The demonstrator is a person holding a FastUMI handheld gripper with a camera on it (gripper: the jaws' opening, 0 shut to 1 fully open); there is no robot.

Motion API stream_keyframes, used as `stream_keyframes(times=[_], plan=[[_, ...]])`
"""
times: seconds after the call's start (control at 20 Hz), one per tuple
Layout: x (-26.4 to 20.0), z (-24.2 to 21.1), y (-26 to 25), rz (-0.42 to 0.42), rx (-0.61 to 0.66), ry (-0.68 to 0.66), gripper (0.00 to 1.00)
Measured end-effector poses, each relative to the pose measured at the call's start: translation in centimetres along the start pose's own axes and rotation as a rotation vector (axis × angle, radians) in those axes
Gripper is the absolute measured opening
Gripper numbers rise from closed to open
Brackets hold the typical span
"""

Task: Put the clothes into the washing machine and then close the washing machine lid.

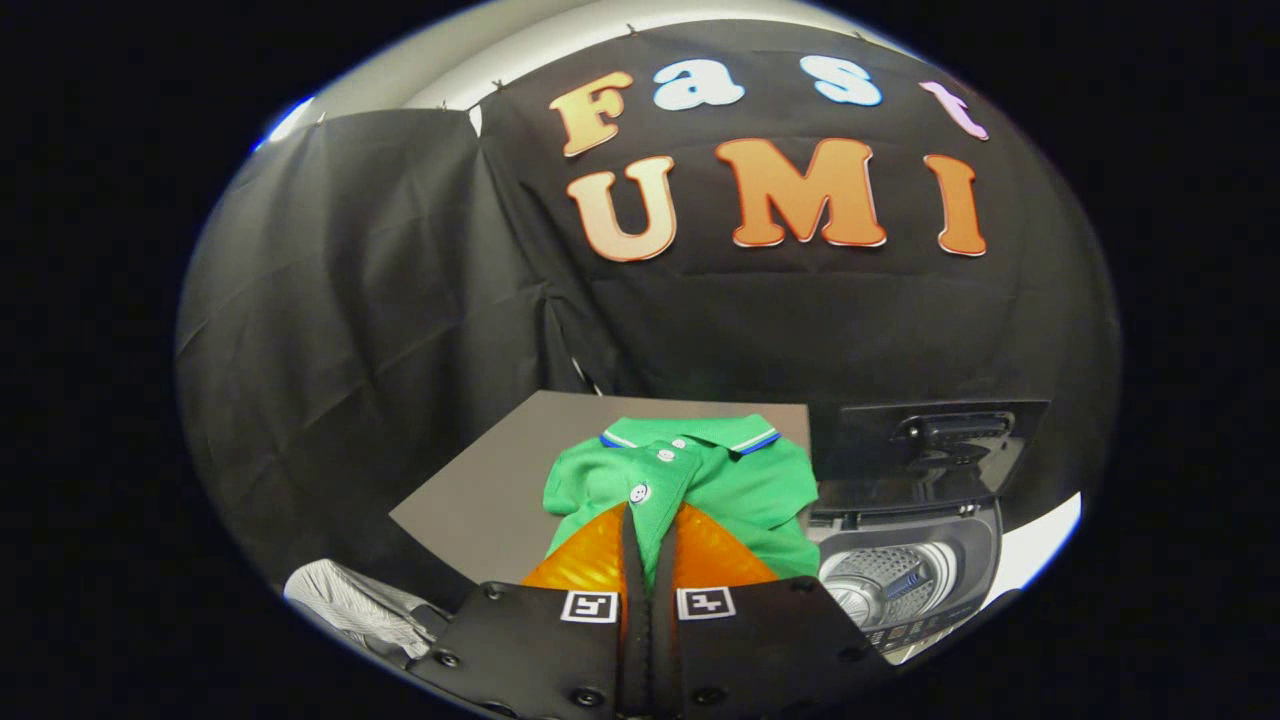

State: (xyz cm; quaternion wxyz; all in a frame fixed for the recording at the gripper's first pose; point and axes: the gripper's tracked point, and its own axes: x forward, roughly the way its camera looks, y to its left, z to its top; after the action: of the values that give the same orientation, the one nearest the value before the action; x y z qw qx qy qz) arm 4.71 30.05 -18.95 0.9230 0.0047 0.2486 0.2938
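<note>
Hovering above the near edge of the grey table (470,500), the hand-held gripper (648,545) is pointing forward with its fingers pressed nearly together, pinching nothing, though a sliver of green is showing through the narrow gap between them. Just ahead of and partly under the fingertips, the green polo shirt (720,480) is lying flat on the table with its collar at the far end, so its long axis is running straight away from the gripper. To the right of the shirt, the washing machine (905,575) is standing with its lid (925,445) raised and its drum open, so the shirt's coming move, I judge, is a short carry rightward.
</note>
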Motion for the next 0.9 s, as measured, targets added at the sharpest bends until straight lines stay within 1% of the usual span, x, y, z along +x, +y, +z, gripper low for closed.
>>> stream_keyframes(times=[0.2, 0.3, 0.5, 0.6, 0.75, 0.9], plan=[[-2.7, 1.8, -6.0, -0.06, 0.047, -0.032, 0.08], [-3.7, 2.3, -9.6, -0.104, 0.062, -0.049, 0.08], [-5.8, 2.5, -16.1, -0.173, 0.111, -0.069, 0.08], [-6.5, 1.7, -19.0, -0.207, 0.134, -0.054, 0.08], [-7.0, 0.3, -23.0, -0.258, 0.128, -0.034, 0.08], [-6.7, -1.2, -26.3, -0.289, 0.125, -0.009, 0.08]])
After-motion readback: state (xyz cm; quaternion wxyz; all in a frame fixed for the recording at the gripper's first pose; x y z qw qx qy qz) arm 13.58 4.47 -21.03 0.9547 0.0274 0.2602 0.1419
